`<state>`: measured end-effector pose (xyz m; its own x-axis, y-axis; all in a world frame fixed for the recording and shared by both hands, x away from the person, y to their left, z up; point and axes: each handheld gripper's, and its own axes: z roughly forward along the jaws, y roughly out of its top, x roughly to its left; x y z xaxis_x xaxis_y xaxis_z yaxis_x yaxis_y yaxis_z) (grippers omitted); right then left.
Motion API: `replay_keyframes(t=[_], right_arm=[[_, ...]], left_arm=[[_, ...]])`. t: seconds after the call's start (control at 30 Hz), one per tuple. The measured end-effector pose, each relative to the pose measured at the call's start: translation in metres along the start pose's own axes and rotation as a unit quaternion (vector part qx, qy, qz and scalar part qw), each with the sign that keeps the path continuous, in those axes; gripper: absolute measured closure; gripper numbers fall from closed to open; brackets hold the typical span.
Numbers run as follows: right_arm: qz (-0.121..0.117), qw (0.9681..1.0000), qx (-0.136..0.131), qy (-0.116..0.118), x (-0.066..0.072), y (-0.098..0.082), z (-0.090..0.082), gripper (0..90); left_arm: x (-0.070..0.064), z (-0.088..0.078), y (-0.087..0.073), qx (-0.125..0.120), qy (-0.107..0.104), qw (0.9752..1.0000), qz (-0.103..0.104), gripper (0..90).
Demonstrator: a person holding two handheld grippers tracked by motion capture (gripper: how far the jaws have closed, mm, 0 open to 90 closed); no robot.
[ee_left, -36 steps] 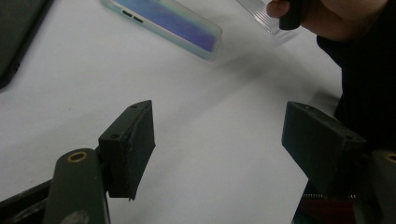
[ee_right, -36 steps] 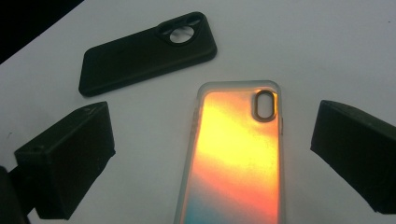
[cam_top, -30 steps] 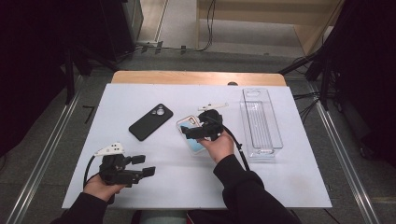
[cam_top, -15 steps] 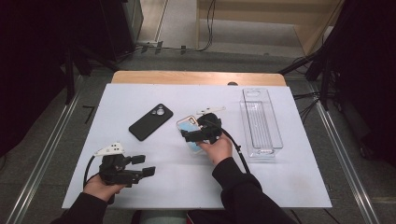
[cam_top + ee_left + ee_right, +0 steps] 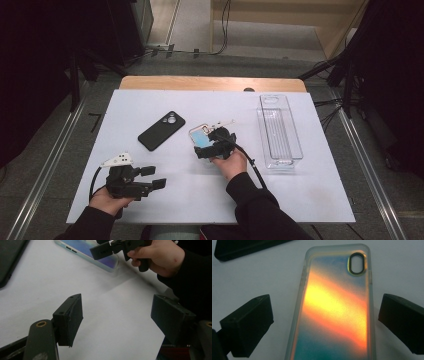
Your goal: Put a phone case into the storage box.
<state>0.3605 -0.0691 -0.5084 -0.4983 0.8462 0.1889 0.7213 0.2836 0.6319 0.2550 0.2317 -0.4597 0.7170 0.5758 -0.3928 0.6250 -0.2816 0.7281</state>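
Middle of the high view: the right hand-held gripper (image 5: pixel 214 145) hovers over the phone case (image 5: pixel 337 307), jaws spread either side, not touching. Lower left, the left hand-held gripper (image 5: pixel 150 177) rests spread on the worktop (image 5: pixel 300 200).

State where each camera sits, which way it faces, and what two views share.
High view: above the table's near side, looking forward and down; forearms, left gripper, right gripper.
Left gripper view: between open jaws, facing the right hand.
Right gripper view: looks down between open jaws at the iridescent phone case.
All share that case.
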Motion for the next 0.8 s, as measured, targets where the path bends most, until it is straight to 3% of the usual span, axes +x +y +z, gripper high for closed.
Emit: replay_keyframes(t=[0.27,0.33,0.37,0.43,0.8], right_arm=[[-0.03,0.9992,0.004,-0.026,0.004,-0.003,0.002,4.8],[-0.037,0.9986,0.005,-0.038,0.007,-0.004,0.003,5.4],[-0.05,0.9972,0.004,-0.055,0.01,-0.005,0.004,10.4],[-0.053,0.9968,-0.002,-0.06,0.011,-0.007,0.003,11.9],[-0.05,0.9973,0.0,-0.053,0.008,-0.005,0.002,14.4]], left_arm=[[0.0,0.001,0.0,0.0,-0.001,1.0,-0.002,25.9],[0.0,0.0,0.0,0.0,-0.001,1.0,-0.002,25.9],[0.0,0.0,0.0,0.0,-0.001,1.0,-0.001,25.9],[-0.001,0.001,0.0,0.0,0.0,1.0,-0.002,25.9],[0.0,0.0,0.0,0.0,0.0,1.0,-0.003,25.9]])
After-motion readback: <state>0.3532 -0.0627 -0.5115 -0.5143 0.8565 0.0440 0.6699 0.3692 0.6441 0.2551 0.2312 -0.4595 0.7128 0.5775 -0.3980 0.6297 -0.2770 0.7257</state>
